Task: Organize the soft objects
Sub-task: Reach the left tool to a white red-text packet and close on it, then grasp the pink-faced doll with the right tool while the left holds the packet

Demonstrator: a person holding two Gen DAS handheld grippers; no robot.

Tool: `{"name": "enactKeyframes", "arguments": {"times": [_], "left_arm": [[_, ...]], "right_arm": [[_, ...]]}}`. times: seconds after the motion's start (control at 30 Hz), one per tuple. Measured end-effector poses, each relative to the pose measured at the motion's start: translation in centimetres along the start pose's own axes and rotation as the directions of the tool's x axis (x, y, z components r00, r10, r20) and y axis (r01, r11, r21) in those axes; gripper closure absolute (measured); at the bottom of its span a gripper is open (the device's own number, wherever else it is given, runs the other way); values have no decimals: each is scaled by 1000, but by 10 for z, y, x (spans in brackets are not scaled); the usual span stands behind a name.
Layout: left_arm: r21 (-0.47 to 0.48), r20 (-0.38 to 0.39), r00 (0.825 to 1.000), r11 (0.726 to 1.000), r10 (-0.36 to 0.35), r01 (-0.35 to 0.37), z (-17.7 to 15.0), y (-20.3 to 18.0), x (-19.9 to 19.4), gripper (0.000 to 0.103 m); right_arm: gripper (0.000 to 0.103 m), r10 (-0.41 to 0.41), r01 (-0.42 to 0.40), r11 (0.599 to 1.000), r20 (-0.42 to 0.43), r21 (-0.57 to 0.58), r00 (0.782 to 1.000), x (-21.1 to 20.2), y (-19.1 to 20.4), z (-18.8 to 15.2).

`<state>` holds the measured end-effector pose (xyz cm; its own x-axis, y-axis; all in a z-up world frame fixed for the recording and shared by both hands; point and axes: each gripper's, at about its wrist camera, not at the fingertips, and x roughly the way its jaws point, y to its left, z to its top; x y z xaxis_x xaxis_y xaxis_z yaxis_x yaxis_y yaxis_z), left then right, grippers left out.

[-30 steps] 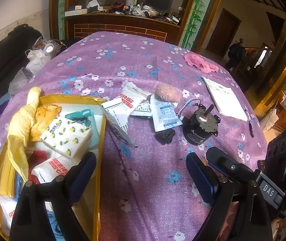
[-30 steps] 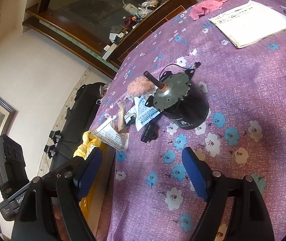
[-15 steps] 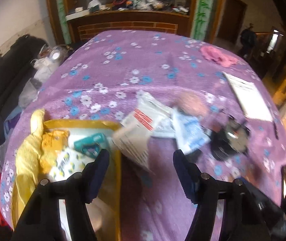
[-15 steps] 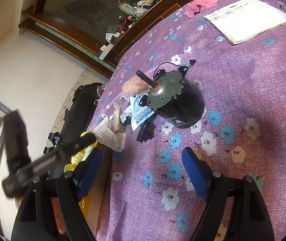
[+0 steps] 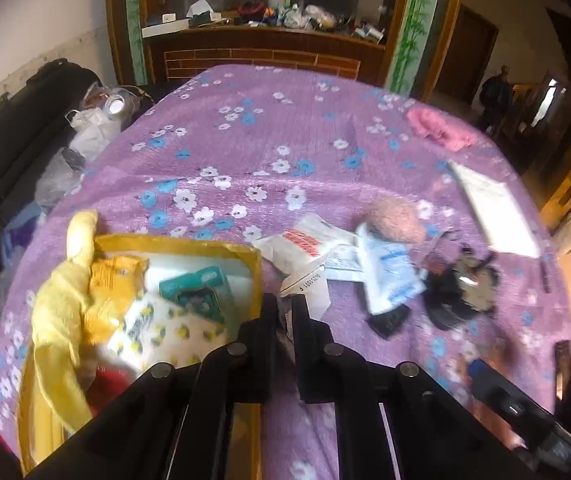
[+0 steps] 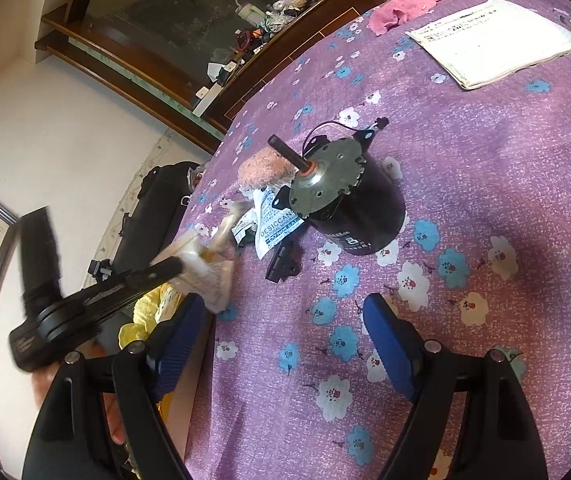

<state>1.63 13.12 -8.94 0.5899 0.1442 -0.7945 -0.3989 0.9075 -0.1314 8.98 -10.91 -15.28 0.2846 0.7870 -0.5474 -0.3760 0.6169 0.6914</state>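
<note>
On the purple flowered tablecloth [image 6: 485, 184], our left gripper [image 5: 283, 312] pinches one white paper packet [image 5: 305, 286]; our right gripper [image 6: 285, 340] gapes. Beyond: one yellow open box [image 5: 253, 264], one black cylindrical motor [image 6: 349, 204], one pink cloth [image 6: 405, 6], cluttered wooden shelf [image 5: 269, 28].

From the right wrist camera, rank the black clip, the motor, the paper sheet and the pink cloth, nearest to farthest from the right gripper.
1. black clip, just ahead, slightly left
2. motor, beyond it
3. paper sheet, far right
4. pink cloth, at the far table edge

Right gripper.

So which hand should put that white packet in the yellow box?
Left. The left gripper is already shut on the white packet, right beside the yellow box. The right gripper hangs open and empty.
</note>
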Motion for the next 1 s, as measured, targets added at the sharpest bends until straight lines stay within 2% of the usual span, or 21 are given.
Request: {"name": "enactKeyframes", "arguments": {"times": [0.1, 0.27, 0.37, 0.43, 0.53, 0.7, 0.87, 0.97, 1.0], "left_arm": [[-27, 10, 999, 998, -50, 50, -10, 6, -16, 98], [-112, 61, 986, 980, -157, 163, -25, 29, -50, 98], [-163, 88, 978, 966, -187, 199, -33, 45, -65, 98], [-182, 98, 975, 959, -201, 217, -37, 53, -70, 98], [-210, 113, 969, 948, -218, 238, -42, 66, -75, 98], [-234, 123, 964, 938, -234, 257, -44, 81, -80, 98], [-234, 135, 956, 929, -261, 287, -44, 85, -84, 98], [-239, 133, 953, 924, -272, 297, -44, 87, -83, 98], [-240, 132, 953, 924, -274, 299, -44, 87, -83, 98]], "right_arm": [[22, -2, 2, 1000, -4, -29, 1000, 2, 6, -1], [22, 8, -10, 994, -18, -105, 1000, 6, 36, 5], [22, 15, -22, 991, -54, -129, 998, 19, 58, 15], [23, -14, 0, 986, -78, -166, 997, 37, 77, 25], [29, -84, 65, 975, -80, -214, 993, 64, 94, 38], [41, -141, 122, 978, -101, -172, 985, 112, 96, 60], [48, -159, 145, 983, -125, -116, 979, 137, 85, 68], [54, -192, 176, 971, -91, -161, 977, 143, 90, 70], [60, -201, 185, 969, -84, -167, 976, 145, 90, 71]]}}
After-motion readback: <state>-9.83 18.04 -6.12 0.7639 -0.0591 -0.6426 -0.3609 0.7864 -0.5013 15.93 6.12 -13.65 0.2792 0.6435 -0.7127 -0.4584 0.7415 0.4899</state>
